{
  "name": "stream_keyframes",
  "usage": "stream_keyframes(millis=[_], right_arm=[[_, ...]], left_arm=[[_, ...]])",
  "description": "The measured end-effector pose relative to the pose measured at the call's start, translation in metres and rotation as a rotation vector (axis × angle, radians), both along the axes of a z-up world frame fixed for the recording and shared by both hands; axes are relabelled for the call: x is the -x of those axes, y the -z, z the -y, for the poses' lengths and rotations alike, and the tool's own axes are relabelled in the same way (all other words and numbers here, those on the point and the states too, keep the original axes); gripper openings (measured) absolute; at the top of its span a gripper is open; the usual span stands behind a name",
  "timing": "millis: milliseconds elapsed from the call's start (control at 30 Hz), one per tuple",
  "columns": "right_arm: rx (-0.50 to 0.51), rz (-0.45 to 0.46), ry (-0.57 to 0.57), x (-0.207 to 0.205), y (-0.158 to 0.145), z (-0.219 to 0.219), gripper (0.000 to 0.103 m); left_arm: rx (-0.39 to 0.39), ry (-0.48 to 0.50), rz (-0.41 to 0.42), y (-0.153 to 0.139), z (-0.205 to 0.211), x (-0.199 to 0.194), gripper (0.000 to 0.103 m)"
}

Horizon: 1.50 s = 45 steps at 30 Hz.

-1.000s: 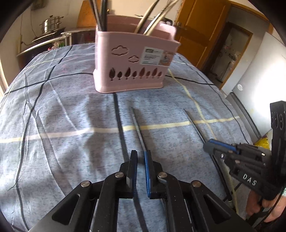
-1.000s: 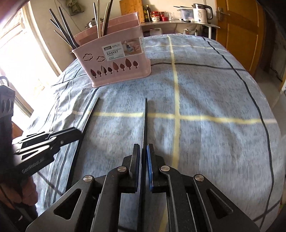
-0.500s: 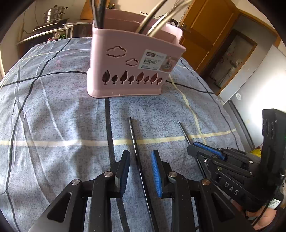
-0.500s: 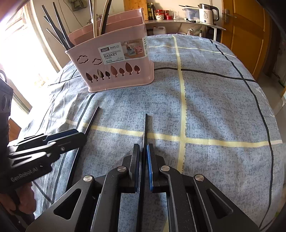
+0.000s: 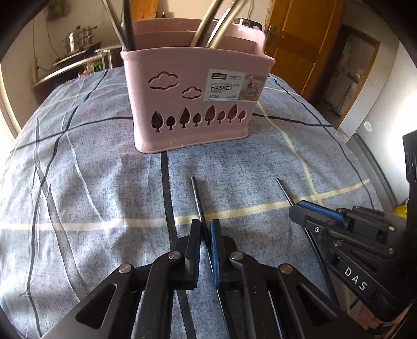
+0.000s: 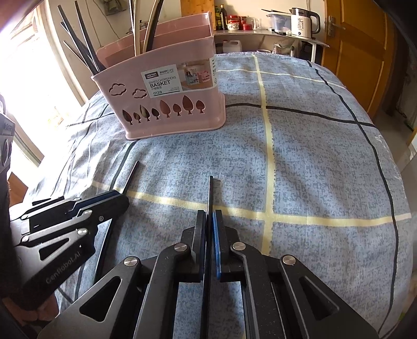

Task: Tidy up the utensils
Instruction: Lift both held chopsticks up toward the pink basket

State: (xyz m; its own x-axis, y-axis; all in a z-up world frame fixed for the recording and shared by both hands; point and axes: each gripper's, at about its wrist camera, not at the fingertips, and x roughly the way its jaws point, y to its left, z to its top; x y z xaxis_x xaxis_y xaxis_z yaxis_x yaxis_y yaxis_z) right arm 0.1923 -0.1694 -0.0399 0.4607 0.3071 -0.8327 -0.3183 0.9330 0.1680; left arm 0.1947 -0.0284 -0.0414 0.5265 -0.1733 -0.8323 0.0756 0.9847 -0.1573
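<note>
A pink utensil basket stands on the blue checked cloth, also in the right wrist view; it holds dark chopsticks and metal handles. My left gripper is shut on a dark chopstick whose tip points at the basket. My right gripper is shut on another dark chopstick. Each gripper shows in the other's view: the right one at the right, the left one at the left, each with its chopstick tip sticking out.
The cloth-covered table curves away to its edges on all sides. A counter with a kettle and bottles stands behind, and a wooden door at the right. A steel pot sits on a shelf at the far left.
Both grippers have moved closer to the basket. The left jaws opened about half a second ago and have shut again on the chopstick. The right gripper stayed shut on its chopstick.
</note>
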Motion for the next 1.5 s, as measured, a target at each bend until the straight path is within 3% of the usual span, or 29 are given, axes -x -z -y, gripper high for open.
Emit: stream_keyframes(millis=[233, 633, 900, 1133, 1500], right_arm=[[-0.041, 0.034, 0.002, 0.006, -0.021, 0.005, 0.005], [-0.139, 0.191, -0.011, 0.012, -0.099, 0.008, 0.005], [-0.157, 0.282, -0.021, 0.015, -0.137, 0.008, 0.005], [-0.162, 0.345, -0.028, 0.018, -0.16, 0.011, 0.005], [-0.173, 0.347, -0.036, 0.021, -0.165, 0.012, 0.005]], left_arm=[[0.052, 0.0, 0.04, -0.027, -0.015, 0.006, 0.006], [0.115, 0.019, 0.21, -0.111, -0.032, 0.021, 0.004], [0.117, 0.038, 0.287, -0.15, -0.036, 0.025, 0.004], [0.108, 0.053, 0.336, -0.172, -0.041, 0.028, 0.004], [0.104, 0.07, 0.326, -0.175, -0.045, 0.033, 0.004]])
